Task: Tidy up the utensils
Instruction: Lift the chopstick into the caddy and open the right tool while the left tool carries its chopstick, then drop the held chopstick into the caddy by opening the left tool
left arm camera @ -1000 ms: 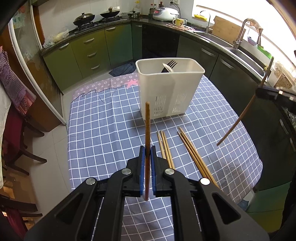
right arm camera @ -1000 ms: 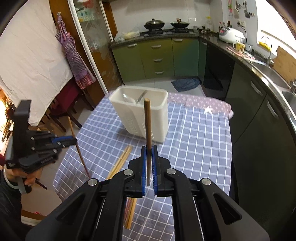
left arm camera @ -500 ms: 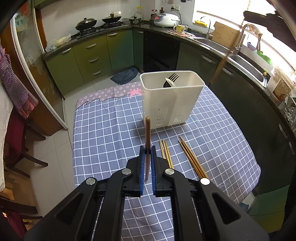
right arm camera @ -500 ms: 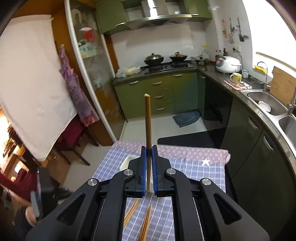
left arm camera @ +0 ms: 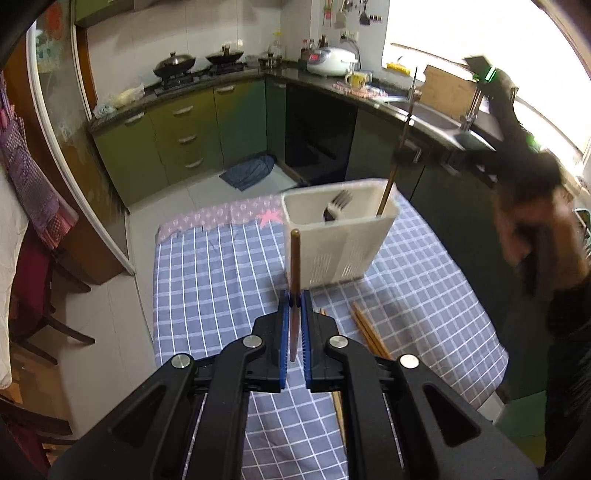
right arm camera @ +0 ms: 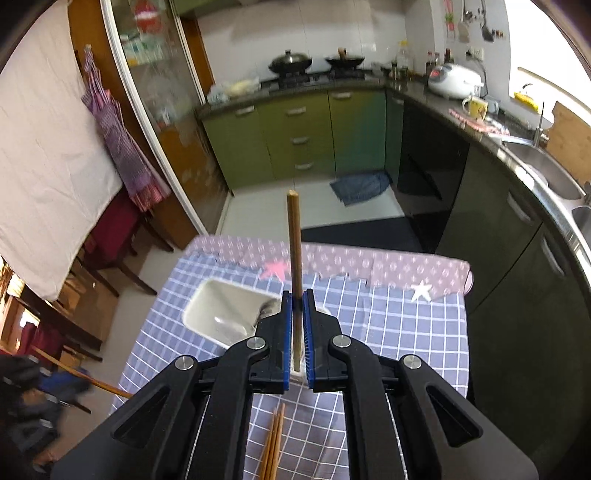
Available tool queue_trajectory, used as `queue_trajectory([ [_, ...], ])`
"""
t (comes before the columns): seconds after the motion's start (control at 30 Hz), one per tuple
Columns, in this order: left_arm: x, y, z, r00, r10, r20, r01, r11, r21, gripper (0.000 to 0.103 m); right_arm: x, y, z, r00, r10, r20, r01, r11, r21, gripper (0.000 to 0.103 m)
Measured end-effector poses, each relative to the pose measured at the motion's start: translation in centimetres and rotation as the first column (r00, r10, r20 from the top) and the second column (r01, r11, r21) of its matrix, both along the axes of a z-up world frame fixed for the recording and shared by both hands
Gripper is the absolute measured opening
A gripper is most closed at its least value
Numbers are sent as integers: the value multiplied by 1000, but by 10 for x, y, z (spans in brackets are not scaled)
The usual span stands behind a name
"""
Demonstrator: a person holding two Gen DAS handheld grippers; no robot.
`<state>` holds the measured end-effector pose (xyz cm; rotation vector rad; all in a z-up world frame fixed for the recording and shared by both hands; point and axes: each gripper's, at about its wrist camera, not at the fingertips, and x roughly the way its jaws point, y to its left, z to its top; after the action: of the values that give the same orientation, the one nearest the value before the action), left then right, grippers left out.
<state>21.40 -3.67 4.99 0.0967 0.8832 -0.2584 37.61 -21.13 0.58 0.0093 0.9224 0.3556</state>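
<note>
Home kitchen. Evidence: gas stove (right arm camera: 314, 75) with two woks (right arm camera: 290, 62) on it, green base cabinets (right arm camera: 291, 136) with drawers, dark L-shaped countertop (right arm camera: 424, 92), rice cooker (right arm camera: 456, 79), yellow mug (right arm camera: 476, 107), steel sink (right arm camera: 546, 173) with tap under a window, cutting board (left arm camera: 448, 90) leaning behind the sink, utensils hanging on the tiled wall (right arm camera: 476, 26). Checked cloth (left arm camera: 221, 280) on the near counter, apron (right arm camera: 118, 136) hanging, wooden chairs (right arm camera: 114, 236) alongside: domestic.

- Green cabinets (left arm camera: 177, 136) run beneath the stove (left arm camera: 199, 72), white tiles above it.
- Right of the stove, a bright window (left arm camera: 480, 40) over the sink (right arm camera: 546, 173).
- Pale floor (left arm camera: 207, 192) below; wooden chairs (right arm camera: 110, 236) left.
</note>
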Motion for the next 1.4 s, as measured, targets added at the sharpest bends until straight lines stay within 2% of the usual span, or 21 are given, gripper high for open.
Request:
queue_trajectory([
  [0.13,-1,-10,26,998,-14,61,14,1000,-2,6,-5,-1,-9,1000,12,-1,-12,1000,0,11],
  [0.27,1,-21,51,993,-24,119,26,1000,-12,6,-28,-11,3,999,26,43,-28,999,46,13],
  [0.37,5,-27,70,985,-25,168,30,999,-26,6,-51,-20,8,997,46,59,-50,996,72,19],
  [0.57,30,-42,92,970,-9,241,23,998,-55,6,-94,-42,-14,997,64,31,-66,994,84,19],
  [0.73,59,-56,83,969,22,245,-10,999,-50,6,-117,-68,-40,999,52,-19,-50,995,85,19],
  [0.87,81,-64,58,981,41,187,-35,999,-33,6,-127,-82,-54,998,39,-49,-35,997,76,19],
  [0.93,90,-67,44,987,48,154,-46,999,-17,6,-128,-84,-65,996,39,-81,-34,997,64,25],
  [1.1,101,-64,16,995,53,80,-53,999,0,7,-124,-71,-97,983,69,-171,-64,997,30,25],
  [1.13,102,-64,11,996,54,67,-54,999,5,9,-123,-66,-105,977,81,-197,-78,997,22,25],
  [1.2,101,-62,4,997,54,50,-54,998,12,26,-121,-55,-117,967,97,-236,-98,995,10,25],
  [1.3,99,-59,-4,998,52,33,-52,999,16,43,-118,-37,-138,948,115,-296,-125,992,-15,25],
  [1.4,96,-54,-8,998,52,22,-52,999,7,44,-111,-22,-160,924,130,-360,-149,988,-26,25],
])
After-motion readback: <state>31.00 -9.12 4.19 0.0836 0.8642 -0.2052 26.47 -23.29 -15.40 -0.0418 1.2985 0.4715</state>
